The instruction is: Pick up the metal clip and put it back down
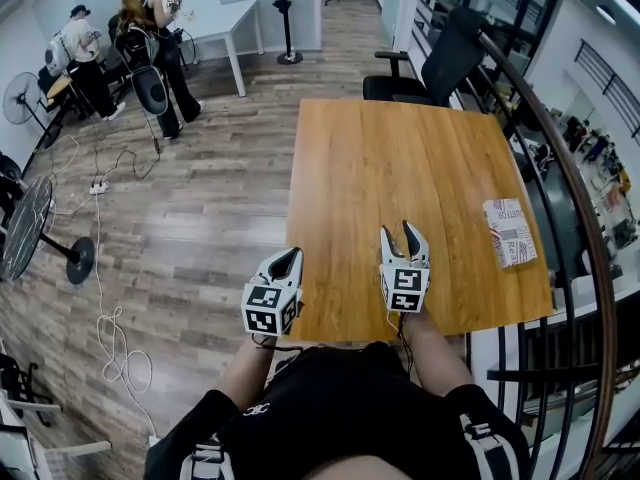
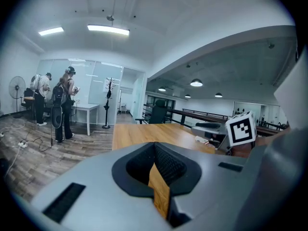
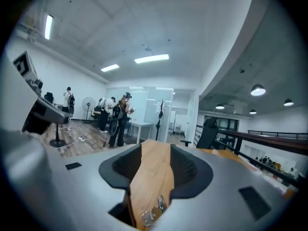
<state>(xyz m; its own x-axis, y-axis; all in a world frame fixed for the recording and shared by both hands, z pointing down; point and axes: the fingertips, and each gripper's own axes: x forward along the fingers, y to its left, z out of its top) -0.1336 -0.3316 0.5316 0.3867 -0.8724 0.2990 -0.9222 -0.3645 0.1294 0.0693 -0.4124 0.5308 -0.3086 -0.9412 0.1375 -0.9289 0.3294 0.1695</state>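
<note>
A small silver metal clip [image 3: 153, 215] lies on the wooden table [image 1: 400, 158]; it shows only in the right gripper view, low between the jaws, and neither pad touches it. In the head view the clip is hidden under my right gripper [image 1: 403, 230], which hovers open over the table's near edge. From its own camera, the right gripper [image 3: 155, 150] has wood showing through the wide gap. My left gripper [image 1: 287, 255] hangs at the table's near left corner, its jaws together and empty. The left gripper [image 2: 154, 146] shows only a thin wedge of wood below its tips.
A printed packet [image 1: 510, 233] lies near the table's right edge. A black office chair [image 1: 440, 63] stands at the far side and a dark railing [image 1: 560, 168] runs along the right. People [image 1: 150, 48], fans [image 1: 30, 228] and floor cables are far off left.
</note>
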